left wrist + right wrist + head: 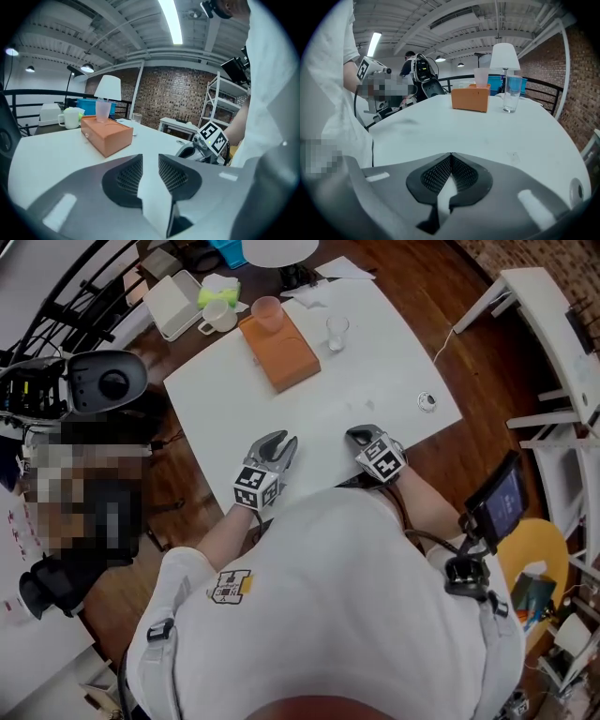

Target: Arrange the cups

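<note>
Pink cup (268, 312) atop orange box (286, 357); left gripper (281, 442) ajar, empty; right gripper (359, 436) clenched.

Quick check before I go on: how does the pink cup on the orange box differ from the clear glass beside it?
The pink translucent cup stands on top of the orange rectangular box; the clear drinking glass stands on the white table, right of the box in the head view. The cup is tinted pink, the glass colourless. Both stand upright, mouths up.

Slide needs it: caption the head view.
Left gripper, right gripper empty at table edge; pink cup atop orange box.
</note>
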Tool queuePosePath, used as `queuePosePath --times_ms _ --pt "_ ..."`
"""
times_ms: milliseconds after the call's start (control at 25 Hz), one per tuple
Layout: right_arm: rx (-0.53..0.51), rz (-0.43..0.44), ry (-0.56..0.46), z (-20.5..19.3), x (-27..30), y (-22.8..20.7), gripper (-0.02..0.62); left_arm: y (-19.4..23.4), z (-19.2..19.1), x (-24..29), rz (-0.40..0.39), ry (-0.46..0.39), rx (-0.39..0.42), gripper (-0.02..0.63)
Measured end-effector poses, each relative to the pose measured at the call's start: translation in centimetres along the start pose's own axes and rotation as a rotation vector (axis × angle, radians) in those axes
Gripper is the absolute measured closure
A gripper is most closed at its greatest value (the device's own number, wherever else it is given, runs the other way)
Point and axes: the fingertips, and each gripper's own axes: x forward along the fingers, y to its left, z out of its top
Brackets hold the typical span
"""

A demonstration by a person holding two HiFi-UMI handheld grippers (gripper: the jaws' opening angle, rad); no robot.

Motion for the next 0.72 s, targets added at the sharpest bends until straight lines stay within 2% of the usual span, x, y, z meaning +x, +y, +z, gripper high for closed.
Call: queuePosePath --times_ms 80,200,480,720 --pt "0.000 -0.006 0.000 0.1 0.0 0.0 0.595 -0.5 -1.4 -0.3 0.001 0.026 -0.002 0.555" --pt "0.003 -0.002 -0.002 0.3 0.1 0.1 0.595 -1.2 -3.3 -0.6 -0.009 0.068 -0.006 0.604" --pt "-0.007 0.003 -0.007 0.5 0.5 0.0 0.595 -2.0 -8.1 -0.7 -0.016 0.189 -0.011 0.606" --pt "-0.007 -0.001 -0.008 0.2 -0.1 0.0 0.595 -2.3 -11.2 -1.3 -0.003 0.271 -0.061 0.606"
